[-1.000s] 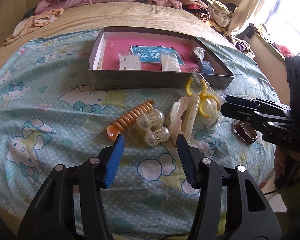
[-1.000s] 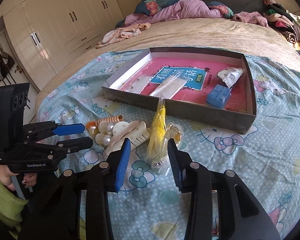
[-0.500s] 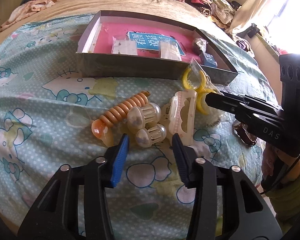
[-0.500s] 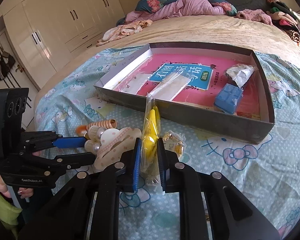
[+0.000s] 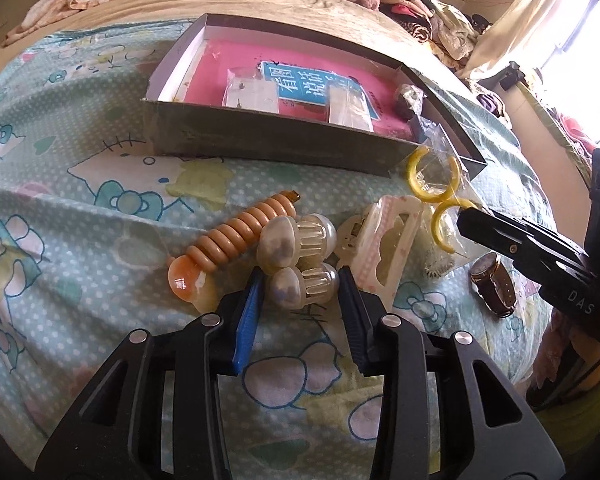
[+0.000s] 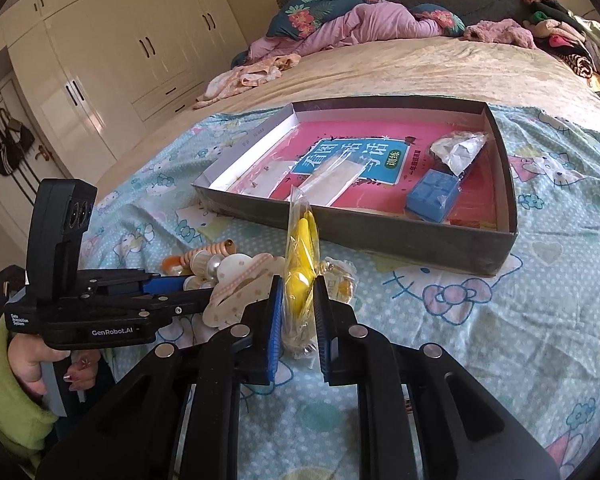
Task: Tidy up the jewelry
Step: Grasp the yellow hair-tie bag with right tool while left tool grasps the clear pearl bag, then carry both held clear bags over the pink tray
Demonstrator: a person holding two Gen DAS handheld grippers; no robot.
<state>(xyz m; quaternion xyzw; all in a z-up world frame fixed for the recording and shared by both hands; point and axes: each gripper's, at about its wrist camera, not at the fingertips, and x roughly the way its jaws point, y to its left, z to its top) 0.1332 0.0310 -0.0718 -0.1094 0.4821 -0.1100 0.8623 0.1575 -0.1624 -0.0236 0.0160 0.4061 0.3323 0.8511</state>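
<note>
My right gripper (image 6: 297,300) is shut on a clear bag of yellow hoop earrings (image 6: 300,248), also seen in the left wrist view (image 5: 434,184), held upright just in front of the grey box (image 6: 380,236). My left gripper (image 5: 300,292) stands with its jaws closely around the lower of two pearly hair claws (image 5: 304,284) on the bedspread; the pads touch or nearly touch it. An orange ridged hair clip (image 5: 240,236) lies to its left and a cream patterned claw clip (image 5: 384,248) to its right.
The open box (image 5: 260,140) has a pink book as its floor, with small plastic bags (image 5: 252,94), a silvery wrapped item (image 6: 456,148) and a blue case (image 6: 432,196). A brown watch (image 5: 494,284) lies at right. Clothes pile at the bed's far end.
My left gripper moved forward and narrowed around the lower pearly claw. My right gripper closed on the earring bag and lifted it upright.
</note>
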